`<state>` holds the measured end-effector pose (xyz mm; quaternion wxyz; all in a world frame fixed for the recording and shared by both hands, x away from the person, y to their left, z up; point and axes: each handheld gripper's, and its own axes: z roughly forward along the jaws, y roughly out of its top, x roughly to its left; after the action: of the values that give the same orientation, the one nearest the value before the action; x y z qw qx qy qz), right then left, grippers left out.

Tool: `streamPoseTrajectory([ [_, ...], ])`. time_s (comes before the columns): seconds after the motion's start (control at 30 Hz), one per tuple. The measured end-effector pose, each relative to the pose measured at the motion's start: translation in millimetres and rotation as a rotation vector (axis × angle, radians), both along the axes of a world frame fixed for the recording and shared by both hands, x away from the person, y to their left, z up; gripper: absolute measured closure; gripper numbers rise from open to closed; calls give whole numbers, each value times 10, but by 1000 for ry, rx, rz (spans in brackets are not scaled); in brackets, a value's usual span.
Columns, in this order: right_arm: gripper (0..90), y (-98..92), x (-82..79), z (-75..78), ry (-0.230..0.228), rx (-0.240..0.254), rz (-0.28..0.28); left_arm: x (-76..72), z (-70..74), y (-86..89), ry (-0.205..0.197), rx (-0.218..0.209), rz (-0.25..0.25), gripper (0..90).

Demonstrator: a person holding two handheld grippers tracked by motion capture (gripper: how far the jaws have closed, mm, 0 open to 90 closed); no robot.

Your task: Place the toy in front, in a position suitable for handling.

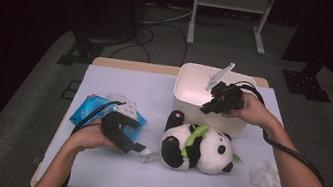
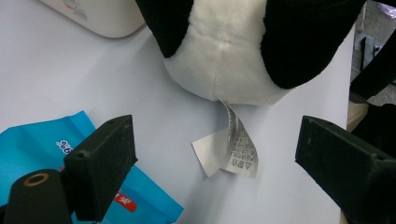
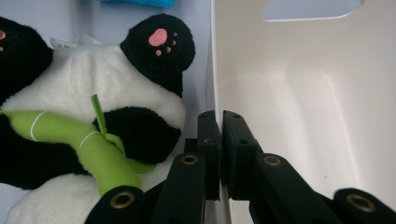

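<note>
The right tongs (image 1: 209, 105) are clamped tight on the near wall of the white bin (image 1: 191, 85), which stands at the far side of the bench (image 1: 107, 165); in the right gripper view the two black jaws pinch that thin wall, one pad outside, one inside. Just in front of the bin lies the plush panda (image 1: 196, 146), on its back, hugging a green bamboo stalk (image 1: 194, 137), a pink paw pad showing on one black foot. Over on the other side the left tongs (image 1: 141, 149) stand wide, holding nothing, pointing at the panda's rump. Between those spread jaws the panda's sewn-in care tag (image 2: 236, 149) droops onto the bench, printed with tiny grey lines and a warning triangle, too small to read. A blue wipes packet (image 2: 37, 144) lies by the left jaw, bearing white lettering and a red patch, neither legible. A crumpled clear wrapper (image 1: 265, 175) sits right of the panda.
</note>
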<state>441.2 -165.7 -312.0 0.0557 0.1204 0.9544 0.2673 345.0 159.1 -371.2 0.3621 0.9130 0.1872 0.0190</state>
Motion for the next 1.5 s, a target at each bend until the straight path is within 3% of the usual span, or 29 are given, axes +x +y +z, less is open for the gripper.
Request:
streamPoseTrajectory([
  [0.77, 849, 24, -218, 7, -4, -6, 26, -3, 1, -50, 2, 8, -8, 114],
  [1.5, 848, 33, -288, 10, -6, -2, 31, -6, -10, -41, 5, 8, -18, 114],
])
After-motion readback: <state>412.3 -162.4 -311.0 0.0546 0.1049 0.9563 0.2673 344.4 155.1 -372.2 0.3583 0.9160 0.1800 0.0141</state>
